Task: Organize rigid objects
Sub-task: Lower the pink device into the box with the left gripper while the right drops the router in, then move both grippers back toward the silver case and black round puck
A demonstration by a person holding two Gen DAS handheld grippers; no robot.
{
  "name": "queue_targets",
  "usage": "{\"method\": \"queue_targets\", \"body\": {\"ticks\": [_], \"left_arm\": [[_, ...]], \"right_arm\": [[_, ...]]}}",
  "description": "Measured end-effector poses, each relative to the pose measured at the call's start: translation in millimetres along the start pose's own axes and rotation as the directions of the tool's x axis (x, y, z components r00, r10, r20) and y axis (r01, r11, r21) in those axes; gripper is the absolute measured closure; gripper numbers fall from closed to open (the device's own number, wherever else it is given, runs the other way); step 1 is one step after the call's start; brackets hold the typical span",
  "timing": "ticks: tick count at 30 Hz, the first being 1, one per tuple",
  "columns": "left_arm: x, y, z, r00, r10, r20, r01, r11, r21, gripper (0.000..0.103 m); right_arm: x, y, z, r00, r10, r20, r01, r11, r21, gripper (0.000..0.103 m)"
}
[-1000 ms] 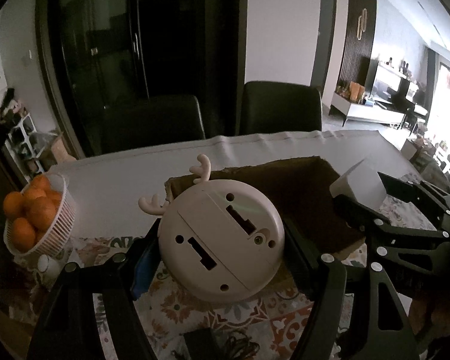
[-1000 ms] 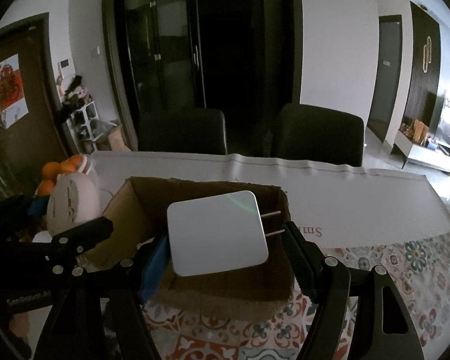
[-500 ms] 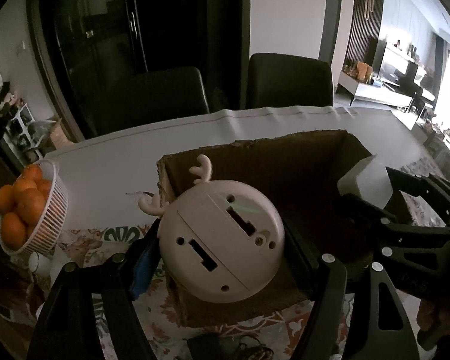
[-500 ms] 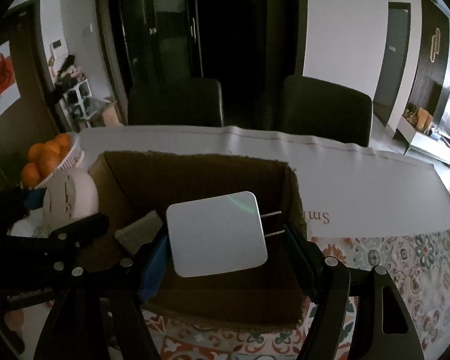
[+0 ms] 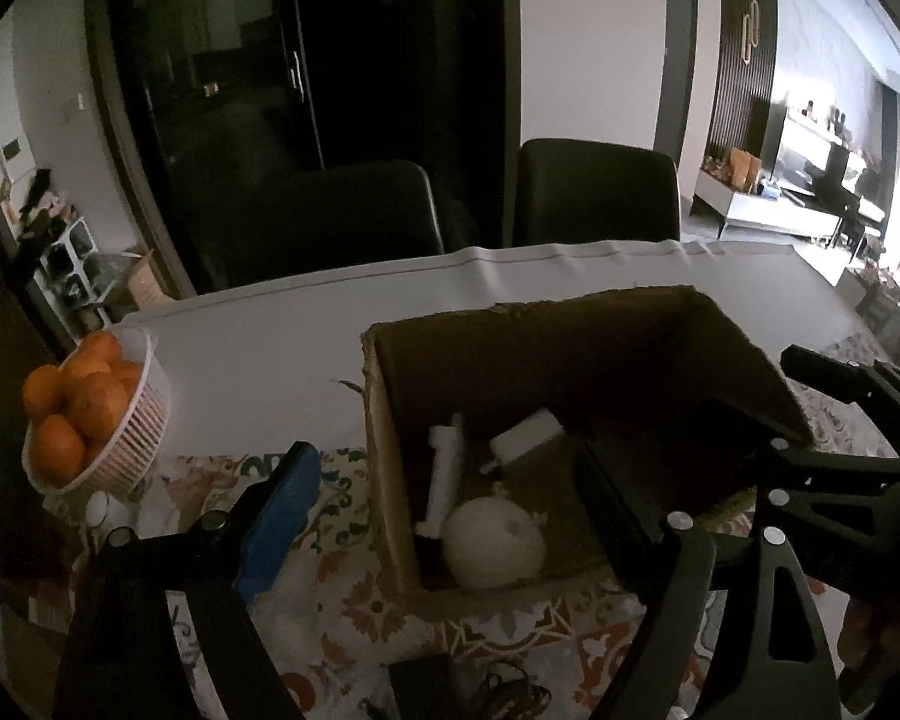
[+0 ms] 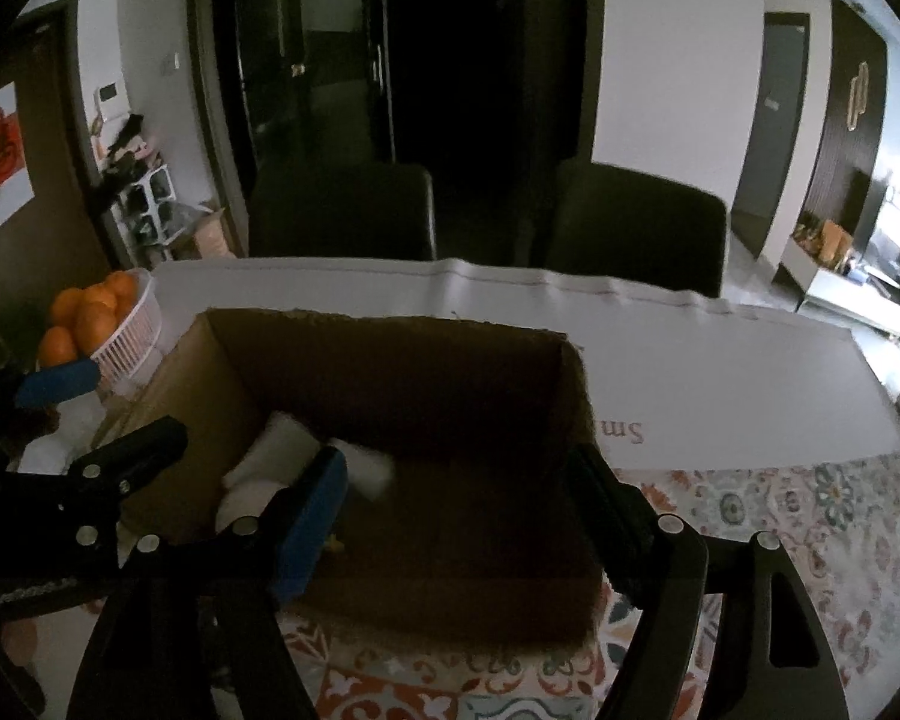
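An open cardboard box (image 5: 384, 438) stands on the table and also shows in the right wrist view (image 6: 570, 384). Inside it lie the round pink antlered device (image 5: 493, 551), a white plug adapter (image 5: 528, 441) and a white stick-shaped item (image 5: 445, 480). In the right wrist view the white charger (image 6: 369, 468) is blurred inside the box. My left gripper (image 5: 450, 516) is open and empty above the box's near left corner. My right gripper (image 6: 456, 510) is open and empty above the box, and it shows at the right of the left wrist view (image 5: 840, 420).
A white basket of oranges (image 5: 84, 420) stands at the table's left and shows in the right wrist view (image 6: 99, 318). A patterned cloth (image 6: 780, 516) covers the near table, white paper (image 5: 270, 336) the far part. Two dark chairs (image 5: 594, 192) stand behind. A dark item with cables (image 5: 426, 684) lies at the near edge.
Both grippers have opened. The round antlered device has dropped from my left gripper into the box, and the white charger has dropped from my right gripper into the box.
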State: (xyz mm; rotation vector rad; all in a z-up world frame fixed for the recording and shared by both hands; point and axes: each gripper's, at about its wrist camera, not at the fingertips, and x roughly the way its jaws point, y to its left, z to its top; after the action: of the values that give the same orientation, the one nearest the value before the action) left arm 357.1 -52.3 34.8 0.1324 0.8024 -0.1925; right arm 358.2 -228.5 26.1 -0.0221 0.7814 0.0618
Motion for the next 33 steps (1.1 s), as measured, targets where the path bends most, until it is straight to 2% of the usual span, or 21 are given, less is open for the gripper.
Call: {"method": "queue_targets", "body": {"ticks": [8, 14, 17, 20, 33], "left_arm": [[-31, 7, -24, 1.0, -0.014, 0.026, 0.014, 0.999, -0.029, 0.015], [-57, 7, -48, 0.999, 0.006, 0.052, -0.004, 0.999, -0.05, 0.015], [-68, 6, -59, 0.998, -0.006, 0.063, 0.009, 0.998, -0.057, 0.013], [-77, 1, -71, 0.998, -0.017, 0.067, 0.021, 0.998, -0.059, 0.013], [-98, -32, -124, 0.992, -0.052, 0.111, 0.054, 0.998, -0.015, 0.013]], "right_arm": [[-38, 14, -14, 0.998, -0.031, 0.061, 0.032, 1.0, -0.001, 0.026], [-57, 24, -32, 0.997, -0.015, 0.077, 0.014, 1.0, 0.011, 0.026], [-67, 23, -43, 0.996, -0.002, 0.084, 0.0, 1.0, 0.023, 0.026], [-78, 22, -53, 0.995, 0.005, 0.096, -0.008, 1.0, 0.03, 0.026], [-118, 12, -107, 0.987, -0.051, 0.155, 0.046, 0.998, 0.032, 0.022]]}}
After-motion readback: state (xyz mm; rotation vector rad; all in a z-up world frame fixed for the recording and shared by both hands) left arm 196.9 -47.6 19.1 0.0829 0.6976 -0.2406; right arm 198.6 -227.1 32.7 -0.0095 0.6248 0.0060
